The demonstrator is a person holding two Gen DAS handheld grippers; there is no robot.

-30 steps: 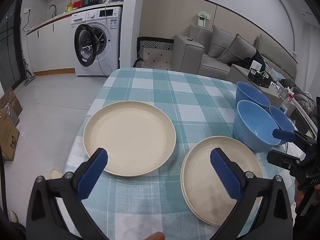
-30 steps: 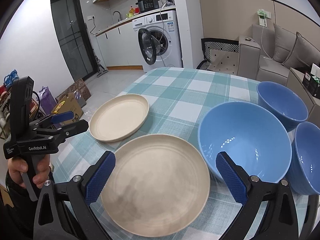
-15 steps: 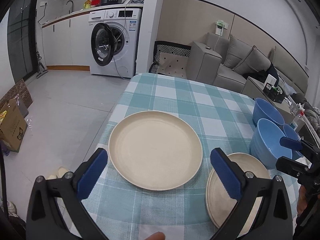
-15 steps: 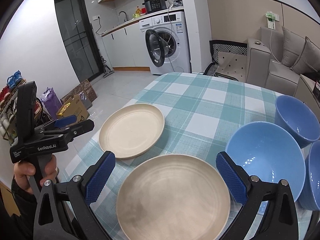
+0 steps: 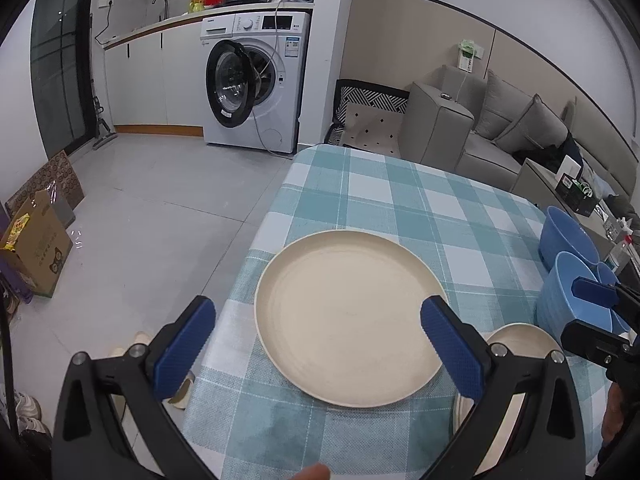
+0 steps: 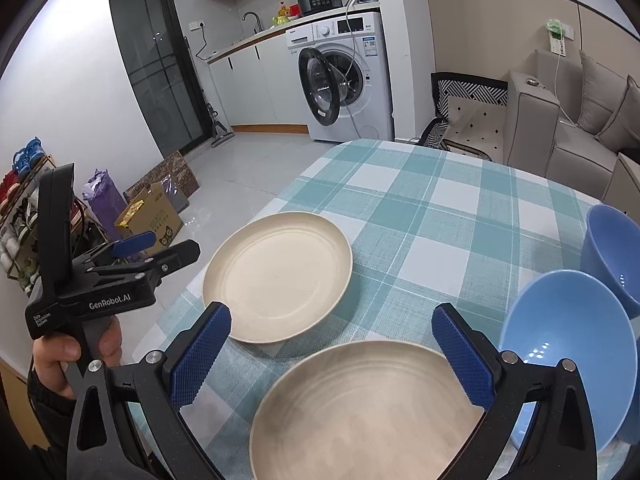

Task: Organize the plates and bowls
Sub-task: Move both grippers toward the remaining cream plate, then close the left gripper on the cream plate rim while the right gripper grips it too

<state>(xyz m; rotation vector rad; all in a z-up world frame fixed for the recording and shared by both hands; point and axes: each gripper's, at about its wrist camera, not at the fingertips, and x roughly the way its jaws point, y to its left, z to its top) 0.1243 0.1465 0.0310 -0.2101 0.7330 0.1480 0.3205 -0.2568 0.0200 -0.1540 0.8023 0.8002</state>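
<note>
A cream plate [image 5: 348, 320] is seen lying flat on the checked tablecloth [image 5: 400, 200], just ahead of the left gripper [image 5: 316, 344], whose jaws are spread wide and hold nothing. A 2nd cream plate [image 6: 360, 412] lies below the right gripper [image 6: 332, 354], likewise spread apart and empty. 2 blue bowls [image 6: 572, 352] are shown fully only in the right wrist view; there the left gripper is seen gripped upright in a hand [image 6: 68, 360] beside the table edge.
</note>
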